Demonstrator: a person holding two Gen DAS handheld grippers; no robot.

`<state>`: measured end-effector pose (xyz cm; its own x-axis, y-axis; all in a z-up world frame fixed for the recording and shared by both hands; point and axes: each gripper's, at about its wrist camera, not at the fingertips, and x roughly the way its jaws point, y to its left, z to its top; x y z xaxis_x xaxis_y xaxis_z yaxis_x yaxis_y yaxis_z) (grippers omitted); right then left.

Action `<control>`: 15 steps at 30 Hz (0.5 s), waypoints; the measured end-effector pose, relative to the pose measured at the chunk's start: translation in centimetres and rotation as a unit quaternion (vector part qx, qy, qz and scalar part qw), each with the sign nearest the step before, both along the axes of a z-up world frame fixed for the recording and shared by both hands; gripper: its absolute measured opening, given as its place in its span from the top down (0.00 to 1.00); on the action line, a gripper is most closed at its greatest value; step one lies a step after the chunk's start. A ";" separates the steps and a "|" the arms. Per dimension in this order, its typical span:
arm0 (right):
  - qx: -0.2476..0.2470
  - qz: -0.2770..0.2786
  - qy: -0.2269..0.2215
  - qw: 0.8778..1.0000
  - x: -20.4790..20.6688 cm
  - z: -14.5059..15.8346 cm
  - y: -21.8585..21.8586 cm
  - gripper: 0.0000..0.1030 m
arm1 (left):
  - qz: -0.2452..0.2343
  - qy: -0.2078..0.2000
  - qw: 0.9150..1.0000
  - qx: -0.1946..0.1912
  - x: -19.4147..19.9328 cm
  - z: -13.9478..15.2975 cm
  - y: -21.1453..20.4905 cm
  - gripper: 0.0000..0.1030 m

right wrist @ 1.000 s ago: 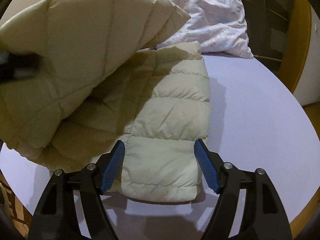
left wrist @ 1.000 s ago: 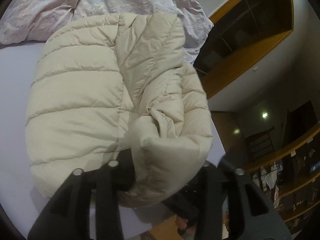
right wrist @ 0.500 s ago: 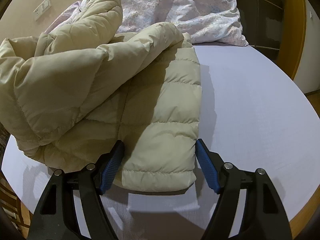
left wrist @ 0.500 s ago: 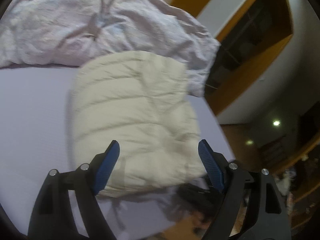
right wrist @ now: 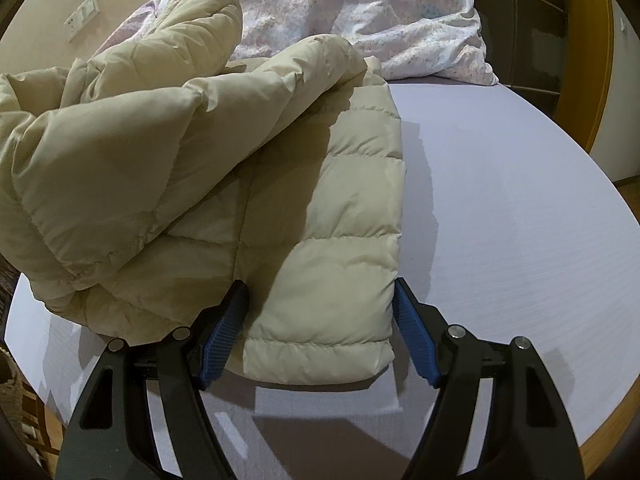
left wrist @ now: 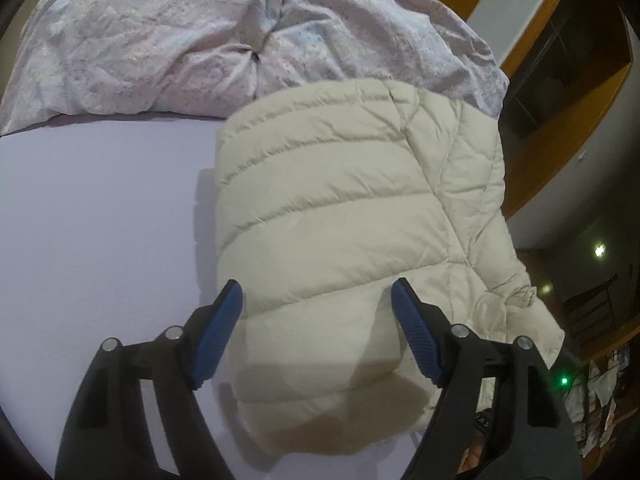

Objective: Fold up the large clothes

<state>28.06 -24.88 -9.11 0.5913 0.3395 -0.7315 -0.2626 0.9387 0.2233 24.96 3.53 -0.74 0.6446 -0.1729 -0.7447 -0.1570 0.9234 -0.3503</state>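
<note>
The puffy cream quilted jacket (left wrist: 344, 216) lies folded on the pale purple bed (left wrist: 100, 220). The left gripper (left wrist: 316, 316) has just let go, its jaws wide. The right gripper (right wrist: 320, 312) has wide jaws around the jacket's corner.

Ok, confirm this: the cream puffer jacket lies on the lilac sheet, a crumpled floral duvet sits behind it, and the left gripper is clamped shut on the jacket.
Not quite. The left gripper is open, its pads apart and clamping nothing, as the left wrist view shows. The cream puffer jacket does lie on the lilac sheet, with the floral duvet behind.
</note>
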 end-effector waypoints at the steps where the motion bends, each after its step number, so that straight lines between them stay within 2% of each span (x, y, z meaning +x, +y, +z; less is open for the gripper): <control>1: 0.000 -0.001 0.001 1.000 0.0 0.0 0.0 0.28 | -0.004 0.002 1.000 0.001 0.2 -0.3 -0.3 0.28; 15: 0.007 -0.004 0.002 1.000 -0.2 -0.4 -0.6 0.28 | -0.037 0.007 0.999 0.023 1.5 -2.3 -5.2 0.28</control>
<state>27.85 -25.50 -9.48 0.5906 0.3456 -0.7292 -0.2548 0.9373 0.2379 26.47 -1.69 -3.04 0.6205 -0.1838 -0.7623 -0.0935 0.9479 -0.3047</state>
